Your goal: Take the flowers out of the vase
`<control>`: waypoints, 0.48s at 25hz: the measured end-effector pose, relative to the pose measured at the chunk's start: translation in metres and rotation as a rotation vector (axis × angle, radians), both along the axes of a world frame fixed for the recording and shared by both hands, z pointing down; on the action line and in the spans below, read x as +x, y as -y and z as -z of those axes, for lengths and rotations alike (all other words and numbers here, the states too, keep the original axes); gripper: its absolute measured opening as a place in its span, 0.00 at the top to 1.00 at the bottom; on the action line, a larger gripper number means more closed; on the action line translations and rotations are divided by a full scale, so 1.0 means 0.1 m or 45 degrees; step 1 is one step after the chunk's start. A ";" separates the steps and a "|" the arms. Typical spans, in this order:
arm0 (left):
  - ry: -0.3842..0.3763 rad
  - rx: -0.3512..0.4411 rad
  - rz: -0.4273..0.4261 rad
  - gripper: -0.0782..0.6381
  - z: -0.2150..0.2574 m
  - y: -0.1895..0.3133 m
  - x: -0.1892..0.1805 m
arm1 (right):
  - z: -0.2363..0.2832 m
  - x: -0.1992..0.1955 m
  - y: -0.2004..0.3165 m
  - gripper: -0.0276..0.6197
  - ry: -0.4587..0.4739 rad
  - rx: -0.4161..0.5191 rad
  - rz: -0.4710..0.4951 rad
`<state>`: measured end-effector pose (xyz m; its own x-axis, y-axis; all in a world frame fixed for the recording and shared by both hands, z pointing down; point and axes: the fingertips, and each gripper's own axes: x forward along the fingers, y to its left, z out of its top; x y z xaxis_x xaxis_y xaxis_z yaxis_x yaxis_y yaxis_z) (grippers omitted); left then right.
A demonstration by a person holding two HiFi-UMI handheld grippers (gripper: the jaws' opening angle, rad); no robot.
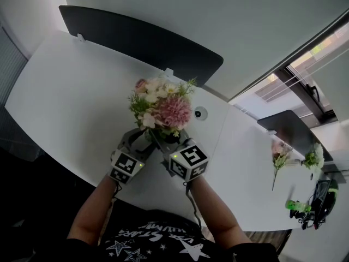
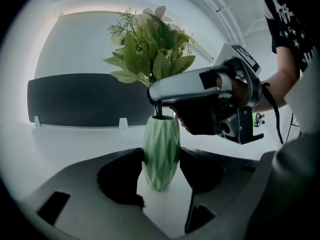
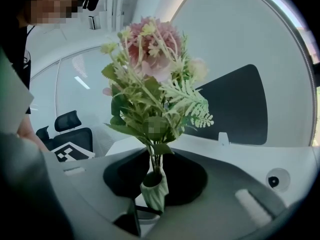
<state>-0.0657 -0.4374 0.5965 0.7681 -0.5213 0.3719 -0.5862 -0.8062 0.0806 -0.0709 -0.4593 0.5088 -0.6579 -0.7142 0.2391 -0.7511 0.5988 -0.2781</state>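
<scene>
A bouquet of pink and cream flowers (image 1: 161, 111) with green leaves stands upright in a ribbed green vase (image 2: 161, 154) on the white table (image 1: 71, 91). In the head view the blooms hide the vase. My left gripper (image 2: 161, 160) has the vase's body between its pads, which touch it on both sides. My right gripper (image 2: 159, 104) reaches in from the right and is shut on the stems (image 3: 154, 159) just above the vase's mouth. In the right gripper view the flowers (image 3: 152, 74) rise above the jaws and the vase (image 3: 155, 191) sits below them.
A dark partition panel (image 1: 142, 40) runs along the table's far edge. A round grommet (image 1: 200, 113) lies just right of the bouquet. Two loose flower sprigs (image 1: 281, 154) lie at the far right, near green and black gear (image 1: 305, 206).
</scene>
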 end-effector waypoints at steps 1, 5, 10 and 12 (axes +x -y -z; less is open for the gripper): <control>0.001 0.004 -0.002 0.55 0.00 0.00 0.00 | 0.03 0.00 0.00 0.83 0.004 0.009 -0.005; 0.009 0.000 -0.004 0.55 0.02 0.04 0.05 | 0.18 0.08 0.05 0.84 0.015 0.025 -0.027; 0.012 0.001 -0.007 0.55 0.05 0.03 0.07 | 0.46 0.15 0.03 0.84 0.053 0.083 -0.033; 0.007 0.008 -0.006 0.55 0.01 0.01 0.02 | 0.55 0.13 0.00 0.84 0.049 0.109 -0.036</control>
<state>-0.0633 -0.4385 0.5952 0.7685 -0.5201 0.3727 -0.5830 -0.8092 0.0727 -0.0581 -0.4595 0.4539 -0.6448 -0.7492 0.1515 -0.7577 0.6003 -0.2559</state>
